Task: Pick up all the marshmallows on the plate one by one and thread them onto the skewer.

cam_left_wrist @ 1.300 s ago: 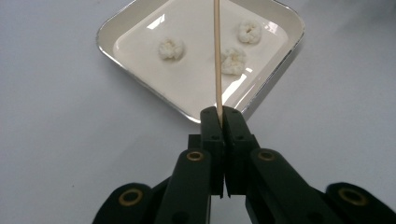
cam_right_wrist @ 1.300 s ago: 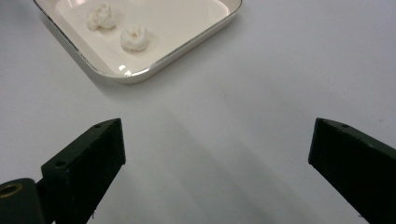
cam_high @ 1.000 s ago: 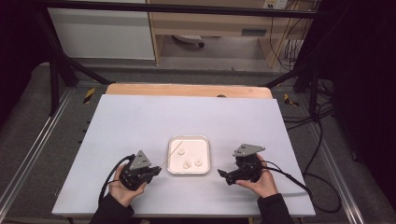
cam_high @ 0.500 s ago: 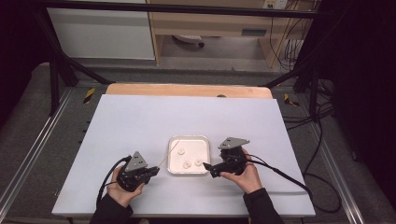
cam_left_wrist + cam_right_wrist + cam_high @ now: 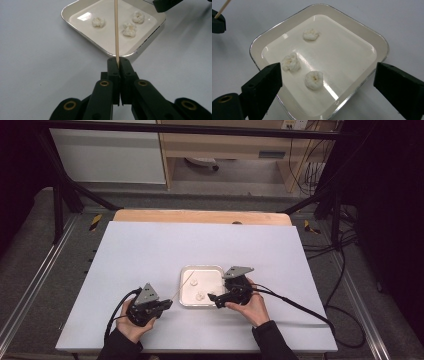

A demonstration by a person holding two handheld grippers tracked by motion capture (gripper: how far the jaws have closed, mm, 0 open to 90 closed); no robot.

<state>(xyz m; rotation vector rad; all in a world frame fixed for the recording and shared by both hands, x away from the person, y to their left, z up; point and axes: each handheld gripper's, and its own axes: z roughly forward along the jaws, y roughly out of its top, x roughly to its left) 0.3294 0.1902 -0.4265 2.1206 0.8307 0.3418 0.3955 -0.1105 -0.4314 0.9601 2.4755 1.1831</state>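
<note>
Popcorn is what the three white puffs look like, lying apart from one another in the square white tray [image 5: 186, 272] near the front edge of the white worktop [image 5: 150, 250]. The left claw [image 5: 117, 62] is clamped tight on the butt of a thin wooden skewer [image 5: 116, 27], which slants up over the tray. The right claw [image 5: 325, 82] stands spread wide over the tray's near corner; its jaws have just been closing a little, with nothing pressed between them, though the nearest puff [image 5: 314, 80] lies on the tray floor between them.

Judging by the layout, the step in hand is picking up a puff to thread on the skewer. To do it well, the right claw should sink until its pads flank that nearest puff alone, staying clear of the neighbouring puff [image 5: 291, 62] just beside the left-hand jaw and of the tray rim, then close gently, since such a piece would likely crush. The left hand should hold the skewer steady.

Hard to make out: the skewer's tip runs off the top of the left gripper view, and the high view shows it too faintly to judge.
</note>
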